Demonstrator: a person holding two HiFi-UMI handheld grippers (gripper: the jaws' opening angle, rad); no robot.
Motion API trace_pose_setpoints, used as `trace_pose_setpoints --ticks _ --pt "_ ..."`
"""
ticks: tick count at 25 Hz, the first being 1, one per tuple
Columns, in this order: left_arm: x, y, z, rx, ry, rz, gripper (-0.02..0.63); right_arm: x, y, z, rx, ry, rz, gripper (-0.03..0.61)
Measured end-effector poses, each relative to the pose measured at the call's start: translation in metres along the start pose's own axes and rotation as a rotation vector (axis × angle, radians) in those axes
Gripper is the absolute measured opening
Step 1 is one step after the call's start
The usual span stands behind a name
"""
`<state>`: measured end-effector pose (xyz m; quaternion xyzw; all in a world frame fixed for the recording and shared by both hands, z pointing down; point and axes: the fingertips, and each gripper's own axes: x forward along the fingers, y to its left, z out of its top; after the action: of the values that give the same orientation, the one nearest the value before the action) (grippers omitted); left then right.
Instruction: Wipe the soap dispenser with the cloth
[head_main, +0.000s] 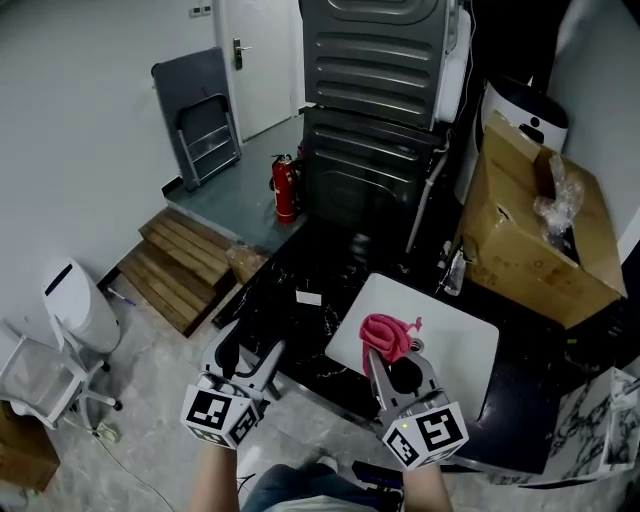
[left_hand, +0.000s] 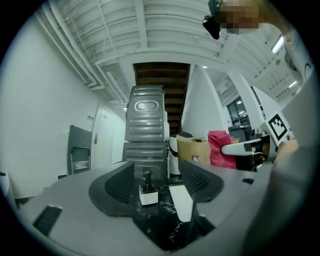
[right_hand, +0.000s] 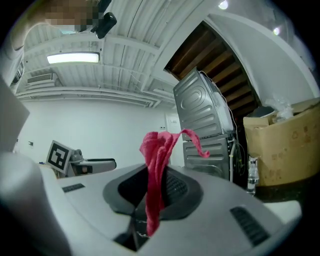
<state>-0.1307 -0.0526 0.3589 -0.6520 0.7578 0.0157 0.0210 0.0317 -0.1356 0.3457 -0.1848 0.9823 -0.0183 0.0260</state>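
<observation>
A small soap dispenser (left_hand: 146, 190) with a black pump and white label stands on the black marbled counter (head_main: 300, 330); in the head view it shows as a small white patch (head_main: 308, 298). My left gripper (head_main: 248, 352) (left_hand: 156, 182) is open, and the dispenser stands apart beyond its jaws with nothing between the pads. My right gripper (head_main: 392, 352) (right_hand: 150, 190) is shut on a pink cloth (head_main: 388, 335) (right_hand: 157, 150), which sticks up from the jaws over a white board (head_main: 450, 345). From the left gripper view the cloth (left_hand: 217, 149) shows at the right.
A tall grey ribbed machine (head_main: 380, 100) stands behind the counter, a red fire extinguisher (head_main: 285, 188) beside it. An open cardboard box (head_main: 530, 235) and a plastic bottle (head_main: 455, 272) sit at the right. Wooden steps (head_main: 185, 265) and a white appliance (head_main: 80, 305) lie left.
</observation>
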Motion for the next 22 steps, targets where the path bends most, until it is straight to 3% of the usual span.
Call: trace_pose_setpoints --ticks 6,13,17,22 --pt "0.045 0.015 -0.02 -0.044 0.025 -0.109 0.342 0.018 -0.015 -0.008 -0.013 0.022 -0.059 0.061" --pt "0.111 0.033 -0.057 -0.012 0.106 -0.264 0.337 0.041 -0.039 -0.006 -0.015 0.016 -0.229 0.061" --pt "0.146 0.044 -0.074 -0.004 0.147 -0.325 0.246 0.054 -0.048 -0.007 -0.005 0.027 -0.313 0.061" --pt "0.185 0.046 -0.098 -0.018 0.191 -0.409 0.204 0.066 -0.05 -0.017 -0.01 0.077 -0.393 0.061"
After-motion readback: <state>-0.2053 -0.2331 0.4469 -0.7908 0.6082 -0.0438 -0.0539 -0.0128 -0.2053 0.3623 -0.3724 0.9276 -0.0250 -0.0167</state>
